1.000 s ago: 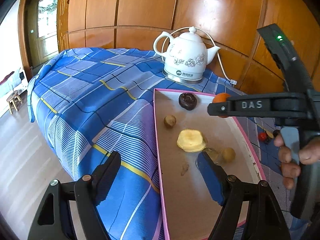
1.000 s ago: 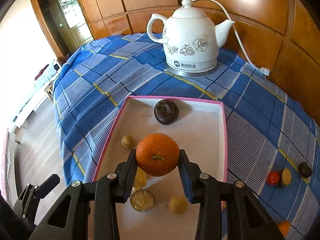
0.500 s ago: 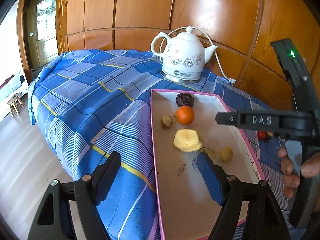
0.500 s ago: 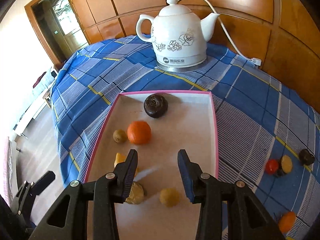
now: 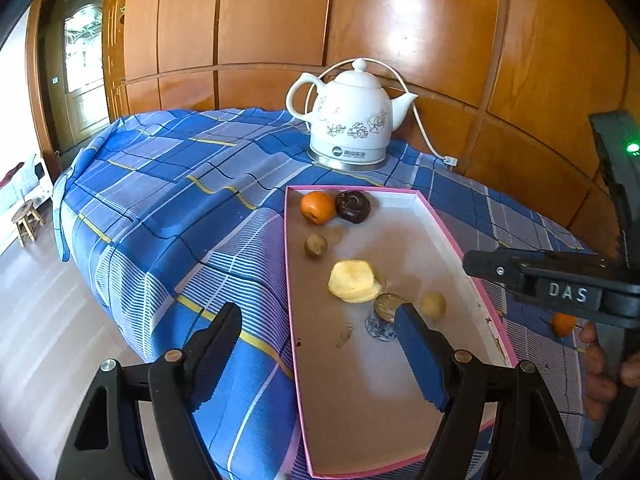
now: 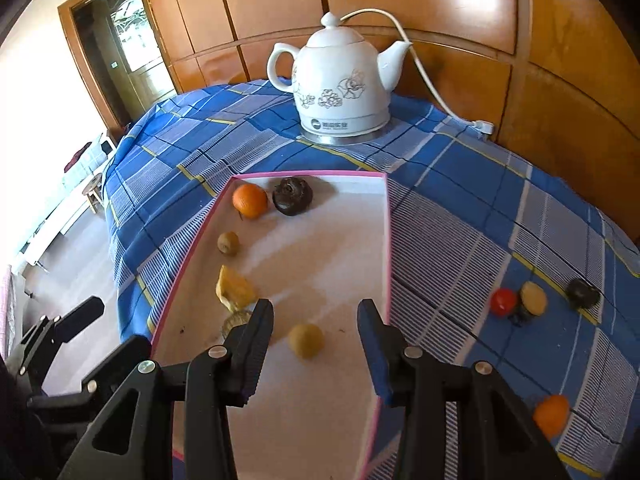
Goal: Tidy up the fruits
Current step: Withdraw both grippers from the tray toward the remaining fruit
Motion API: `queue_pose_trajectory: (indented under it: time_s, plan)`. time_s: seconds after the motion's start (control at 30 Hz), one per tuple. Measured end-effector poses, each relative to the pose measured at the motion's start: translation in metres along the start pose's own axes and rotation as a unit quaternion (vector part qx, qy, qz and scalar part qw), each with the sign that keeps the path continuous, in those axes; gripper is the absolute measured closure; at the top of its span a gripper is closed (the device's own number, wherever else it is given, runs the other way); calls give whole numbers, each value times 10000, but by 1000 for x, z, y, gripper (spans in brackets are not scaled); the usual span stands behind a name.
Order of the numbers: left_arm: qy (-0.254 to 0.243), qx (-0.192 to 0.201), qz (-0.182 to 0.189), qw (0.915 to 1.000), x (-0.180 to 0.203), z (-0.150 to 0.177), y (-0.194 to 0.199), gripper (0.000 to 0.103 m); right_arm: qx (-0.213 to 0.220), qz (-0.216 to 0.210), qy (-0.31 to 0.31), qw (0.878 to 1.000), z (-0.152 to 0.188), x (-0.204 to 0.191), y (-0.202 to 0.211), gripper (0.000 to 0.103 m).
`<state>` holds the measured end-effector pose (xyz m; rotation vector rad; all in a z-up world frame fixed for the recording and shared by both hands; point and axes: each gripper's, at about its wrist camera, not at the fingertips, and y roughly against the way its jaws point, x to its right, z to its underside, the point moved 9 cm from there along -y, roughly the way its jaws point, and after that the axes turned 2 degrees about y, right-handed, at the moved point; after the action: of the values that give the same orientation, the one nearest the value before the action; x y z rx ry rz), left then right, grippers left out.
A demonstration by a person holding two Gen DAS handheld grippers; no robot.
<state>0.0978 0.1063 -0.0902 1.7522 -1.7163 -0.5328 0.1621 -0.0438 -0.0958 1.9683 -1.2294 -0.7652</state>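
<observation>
The pink-rimmed tray (image 6: 387,240) carries six fruits, one orange (image 6: 249,200) in its far left corner, while both the right gripper (image 6: 315,322) and the left gripper (image 5: 320,344) stand spread, pinching nothing.

Orange (image 6: 249,200) touching dark fruit (image 6: 292,195) at tray's (image 6: 387,240) far end, yellow pieces nearer (possibly apple), others on cloth

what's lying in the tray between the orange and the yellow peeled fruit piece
A small brownish round fruit, apart from both the orange and the yellow piece; the rest is bare tray. Both wrist views show it.
</observation>
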Motion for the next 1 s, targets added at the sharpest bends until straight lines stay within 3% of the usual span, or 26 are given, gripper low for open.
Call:
queue_pose_trajectory:
  time_s: [0.4,1.0]
  plan:
    - [-205,-1,97,9997,18,4,7,24,43,210,-33,9998,24,39,33,58]
    - [-581,-149,226,9979,47,15,6,24,82,1104,-785,9907,64,172,88,58]
